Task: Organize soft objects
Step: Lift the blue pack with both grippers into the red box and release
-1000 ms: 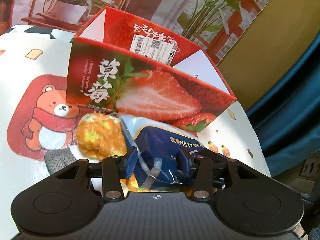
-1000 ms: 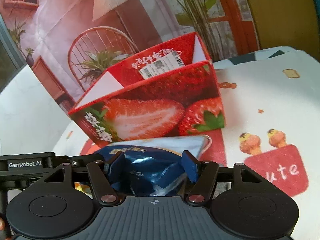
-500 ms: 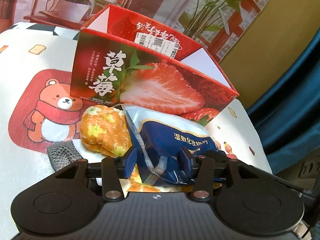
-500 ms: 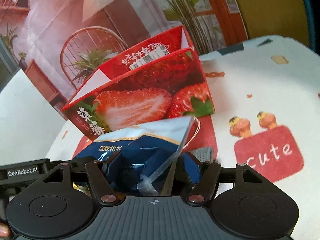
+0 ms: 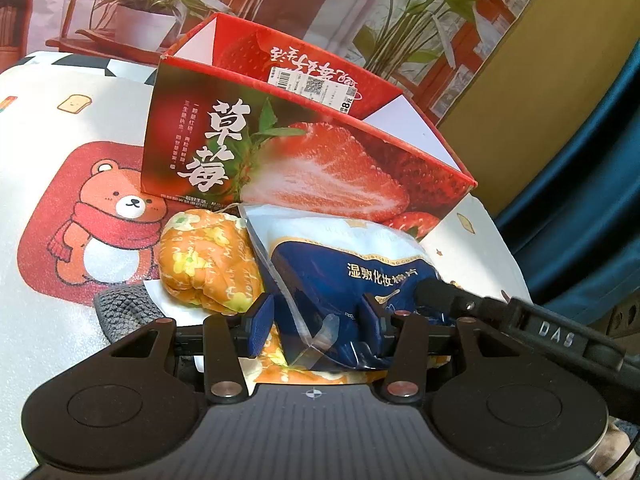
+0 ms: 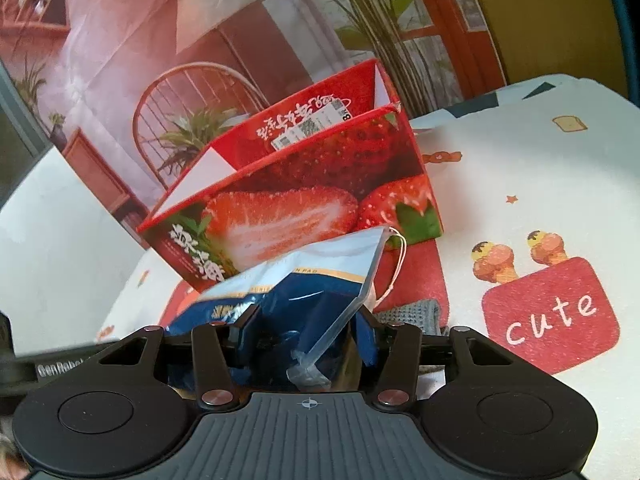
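The strawberry box (image 5: 304, 160) stands open-topped on the table (image 5: 48, 128), at the far side of the things. Just before it lie a cloth bundle (image 5: 206, 258) on the left and a plastic pouch (image 5: 352, 276) on the right, touching each other. The pouch's near end sits between the fingers (image 5: 260, 330) of the left gripper (image 5: 316, 330), and the right gripper (image 6: 306, 338) straddles it too. A knitted piece (image 5: 120, 308) lies near left of the bundle.

Crumpled blue-white packet (image 5: 360, 264) beside orange floral pouch (image 5: 208, 258), before strawberry box (image 5: 304, 160).
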